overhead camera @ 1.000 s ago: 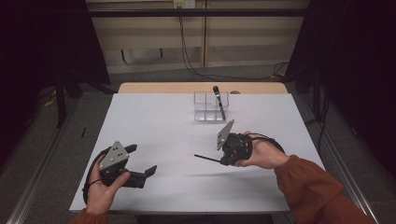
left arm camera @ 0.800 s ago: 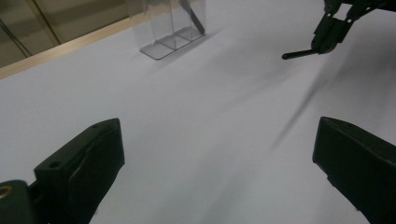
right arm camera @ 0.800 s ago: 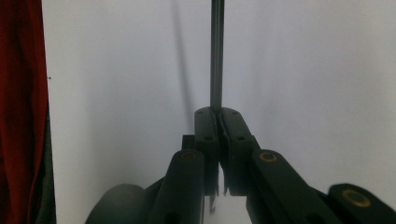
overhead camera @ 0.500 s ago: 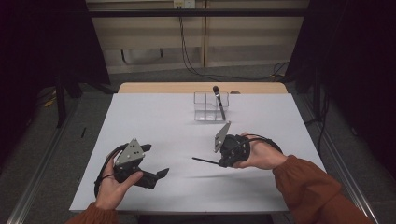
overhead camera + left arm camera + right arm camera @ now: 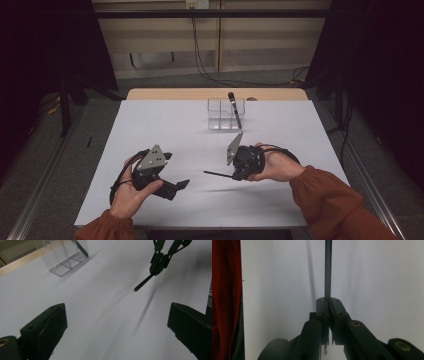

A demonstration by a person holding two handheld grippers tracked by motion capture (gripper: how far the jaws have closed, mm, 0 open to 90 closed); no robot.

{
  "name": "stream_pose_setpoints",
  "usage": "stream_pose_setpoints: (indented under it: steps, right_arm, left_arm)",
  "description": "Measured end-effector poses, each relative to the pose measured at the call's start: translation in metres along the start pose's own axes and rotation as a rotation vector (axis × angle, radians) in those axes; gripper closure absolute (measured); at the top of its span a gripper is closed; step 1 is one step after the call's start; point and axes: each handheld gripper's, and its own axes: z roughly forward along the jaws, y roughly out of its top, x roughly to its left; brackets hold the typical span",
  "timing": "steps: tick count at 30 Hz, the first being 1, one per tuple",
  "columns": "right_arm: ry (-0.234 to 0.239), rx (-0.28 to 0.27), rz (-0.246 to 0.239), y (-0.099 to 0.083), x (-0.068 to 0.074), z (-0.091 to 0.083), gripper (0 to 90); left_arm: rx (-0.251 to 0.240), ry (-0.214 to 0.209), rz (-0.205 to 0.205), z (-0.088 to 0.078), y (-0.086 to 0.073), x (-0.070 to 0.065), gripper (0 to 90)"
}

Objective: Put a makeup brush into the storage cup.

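My right gripper [image 5: 234, 174] hovers over the white table [image 5: 165, 125] right of centre, shut on a thin black rod [image 5: 217, 174] that sticks out to the left. In the right gripper view the jaws [image 5: 329, 301] are pressed together on the rod [image 5: 327, 270], which runs straight ahead. My left gripper [image 5: 176, 187] is held at the front left, its jaws open with nothing between them. In the left gripper view its jaws [image 5: 117, 315] stand wide apart over bare table, with the right gripper [image 5: 160, 261] and the rod [image 5: 143, 283] ahead.
A clear divided holder [image 5: 226, 114] stands at the back centre with a black pen [image 5: 234, 109] upright in it; the holder [image 5: 65, 255] also appears in the left gripper view. A red sleeve [image 5: 224, 300] fills the left edge of the right gripper view.
My left hand has carried its open gripper to the right, closer to the rod's tip. The right gripper and the rod have stayed in place.
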Motion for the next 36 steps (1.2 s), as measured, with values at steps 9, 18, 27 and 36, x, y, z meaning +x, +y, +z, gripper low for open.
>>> stream_pose_setpoints:
  steps: [9,18,27,36]
  right_arm:
    - [0.012,0.016,-0.024,0.005,0.003,0.002,87.2]
    - [0.018,0.025,-0.034,0.009,0.003,0.003,87.2]
    - [0.023,0.028,-0.046,0.012,0.003,0.004,87.2]
    - [0.021,0.046,-0.064,0.015,0.002,0.006,87.2]
  left_arm:
    - [0.032,-0.034,0.02,0.01,0.011,-0.003,2.9]
    - [0.087,-0.073,0.057,0.021,0.023,-0.007,3.7]
    - [0.126,-0.087,0.056,0.028,0.028,-0.007,3.7]
    - [0.176,-0.121,0.067,0.036,0.031,-0.007,3.7]
